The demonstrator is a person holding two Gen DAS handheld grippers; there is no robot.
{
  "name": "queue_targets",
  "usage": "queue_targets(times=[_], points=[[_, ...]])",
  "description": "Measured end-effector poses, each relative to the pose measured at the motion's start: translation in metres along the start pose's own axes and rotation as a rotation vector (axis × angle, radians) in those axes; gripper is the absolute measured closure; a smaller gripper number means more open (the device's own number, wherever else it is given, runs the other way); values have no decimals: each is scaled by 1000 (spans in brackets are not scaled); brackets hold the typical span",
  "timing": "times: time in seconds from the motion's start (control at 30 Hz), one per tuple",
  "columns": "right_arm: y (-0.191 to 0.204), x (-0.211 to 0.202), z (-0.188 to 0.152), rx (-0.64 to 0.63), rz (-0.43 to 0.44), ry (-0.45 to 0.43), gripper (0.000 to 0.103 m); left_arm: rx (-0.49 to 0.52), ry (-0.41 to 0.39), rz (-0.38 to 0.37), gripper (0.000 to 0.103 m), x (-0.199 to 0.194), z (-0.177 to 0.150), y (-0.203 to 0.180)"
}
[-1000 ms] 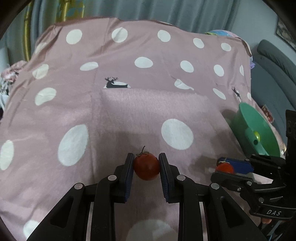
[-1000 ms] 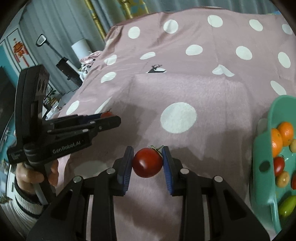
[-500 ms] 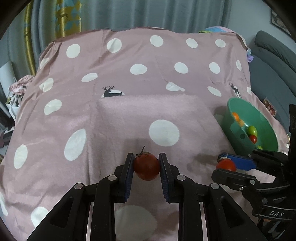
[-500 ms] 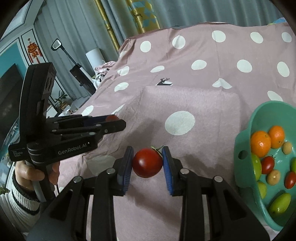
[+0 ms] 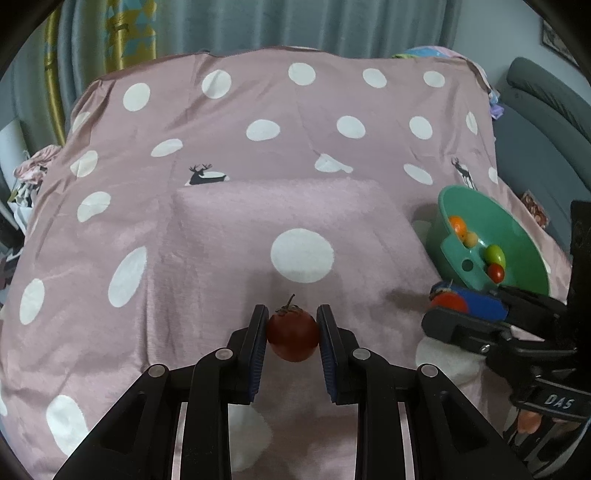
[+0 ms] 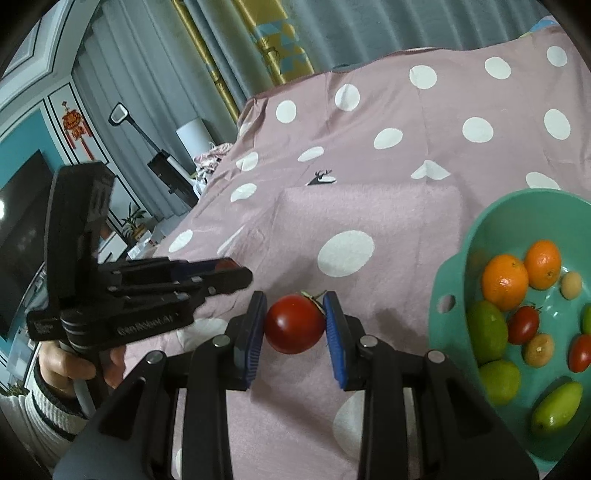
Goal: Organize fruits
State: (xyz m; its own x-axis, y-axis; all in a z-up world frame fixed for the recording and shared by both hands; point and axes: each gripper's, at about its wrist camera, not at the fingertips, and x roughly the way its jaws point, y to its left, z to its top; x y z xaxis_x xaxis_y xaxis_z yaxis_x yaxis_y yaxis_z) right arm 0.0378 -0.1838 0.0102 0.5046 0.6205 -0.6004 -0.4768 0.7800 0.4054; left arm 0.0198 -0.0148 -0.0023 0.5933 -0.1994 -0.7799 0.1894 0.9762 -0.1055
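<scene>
My left gripper (image 5: pixel 292 334) is shut on a dark red tomato (image 5: pixel 293 336) with a stem, held above the pink spotted cloth. My right gripper (image 6: pixel 295 325) is shut on a bright red tomato (image 6: pixel 294 324). A teal bowl (image 6: pixel 476 236) at the right holds two oranges (image 6: pixel 505 281), green fruits (image 6: pixel 487 331), small red tomatoes (image 6: pixel 522 324) and other small fruits. In the left wrist view the bowl (image 5: pixel 517 236) stands at the right, just beyond the right gripper (image 5: pixel 448 301). In the right wrist view the left gripper (image 6: pixel 236 271) is at the left, level with mine.
A pink cloth with white dots (image 5: pixel 258 155) covers the raised surface, with a fuzzy square patch (image 5: pixel 288 221) in the middle. A grey sofa (image 5: pixel 546 122) lies at the far right. Curtains (image 5: pixel 258 22) hang behind. A TV (image 6: pixel 22 206) and floor clutter are at the left.
Both grippers have lifted and pulled back with their tomatoes still held. More of the cloth and the bowl's contents show now.
</scene>
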Motion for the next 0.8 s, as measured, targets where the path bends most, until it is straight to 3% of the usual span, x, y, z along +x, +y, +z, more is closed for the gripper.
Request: queue_targets(times=[0.37,0.8], points=[[-5,-21,0,6,16,-48,71,23,35,5,76,2,0,-16],[-10,-36,1,25,27,-86,71,67,19,17,76,-5,8,-39]])
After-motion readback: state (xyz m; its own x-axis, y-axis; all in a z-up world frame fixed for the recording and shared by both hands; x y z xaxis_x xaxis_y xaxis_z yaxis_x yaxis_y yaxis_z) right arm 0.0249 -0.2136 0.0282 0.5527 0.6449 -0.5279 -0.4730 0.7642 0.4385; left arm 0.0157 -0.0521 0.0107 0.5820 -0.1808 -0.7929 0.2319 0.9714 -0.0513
